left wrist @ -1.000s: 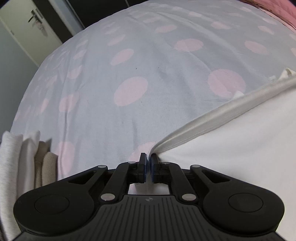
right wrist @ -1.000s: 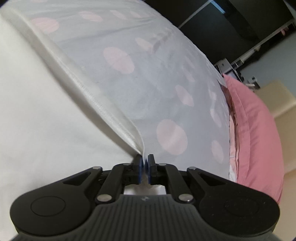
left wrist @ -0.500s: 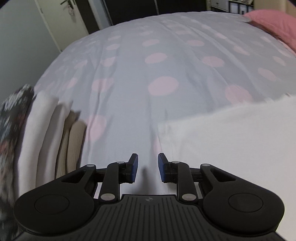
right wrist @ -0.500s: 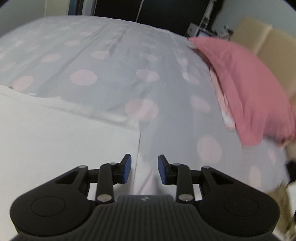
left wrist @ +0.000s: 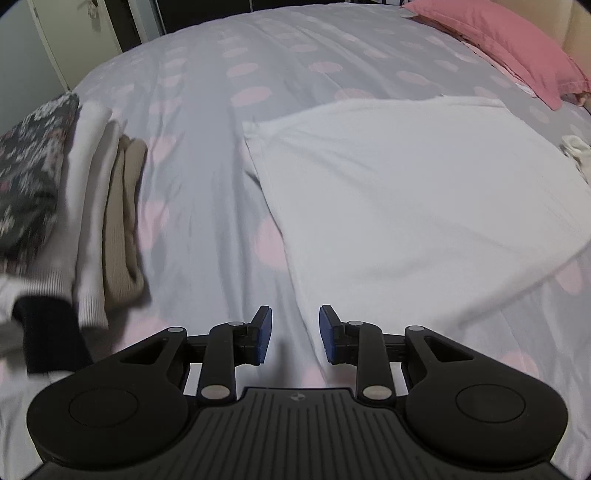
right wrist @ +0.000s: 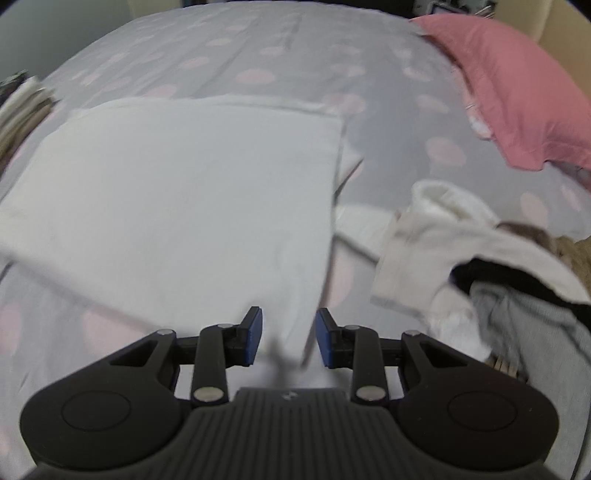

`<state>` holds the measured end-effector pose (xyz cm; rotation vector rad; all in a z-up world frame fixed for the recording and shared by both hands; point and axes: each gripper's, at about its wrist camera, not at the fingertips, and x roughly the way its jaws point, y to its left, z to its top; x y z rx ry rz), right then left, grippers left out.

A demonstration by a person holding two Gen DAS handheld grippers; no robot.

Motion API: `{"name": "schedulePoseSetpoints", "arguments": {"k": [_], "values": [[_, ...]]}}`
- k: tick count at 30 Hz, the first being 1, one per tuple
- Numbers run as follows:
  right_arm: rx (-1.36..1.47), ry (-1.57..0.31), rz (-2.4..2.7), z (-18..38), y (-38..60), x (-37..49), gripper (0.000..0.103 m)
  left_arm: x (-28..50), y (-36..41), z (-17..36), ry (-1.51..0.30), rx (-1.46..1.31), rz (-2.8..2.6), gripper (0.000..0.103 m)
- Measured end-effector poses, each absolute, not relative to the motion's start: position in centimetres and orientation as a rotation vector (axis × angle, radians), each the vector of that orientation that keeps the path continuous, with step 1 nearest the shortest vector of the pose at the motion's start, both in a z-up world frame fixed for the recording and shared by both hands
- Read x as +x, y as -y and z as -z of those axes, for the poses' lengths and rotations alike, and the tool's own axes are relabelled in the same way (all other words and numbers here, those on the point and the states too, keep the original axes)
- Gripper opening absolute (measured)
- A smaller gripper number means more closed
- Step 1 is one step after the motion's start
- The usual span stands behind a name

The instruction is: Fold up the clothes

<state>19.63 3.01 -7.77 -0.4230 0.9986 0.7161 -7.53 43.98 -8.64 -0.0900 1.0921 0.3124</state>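
Both the left gripper (left wrist: 295, 334) and right gripper (right wrist: 289, 336) hang wide open, empty, the white garment (left wrist: 413, 199) lying toward twelve o'clock.

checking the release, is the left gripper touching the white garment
Apart. The left wrist view shows the left gripper open, nothing between its fingers, the white garment lying flat ahead.

Grey pink-dotted bedspread (left wrist: 207, 155), pink pillow (right wrist: 517, 92), cream door (left wrist: 74, 33)
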Motion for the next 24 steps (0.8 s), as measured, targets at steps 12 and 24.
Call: {"name": "schedulePoseSetpoints", "arguments": {"k": [12,24], "values": [[-0.512,-0.976,-0.793,10.5,-1.5,19.8,0.034,-7.9,-42.1,12.7,-1.192,-0.035,-0.329,0.025],[-0.557,-0.991,-0.792,10.9,-2.1,20.4,0.007,-6.8,-41.0,12.8,-1.218,-0.020,-0.313,0.000]]}}
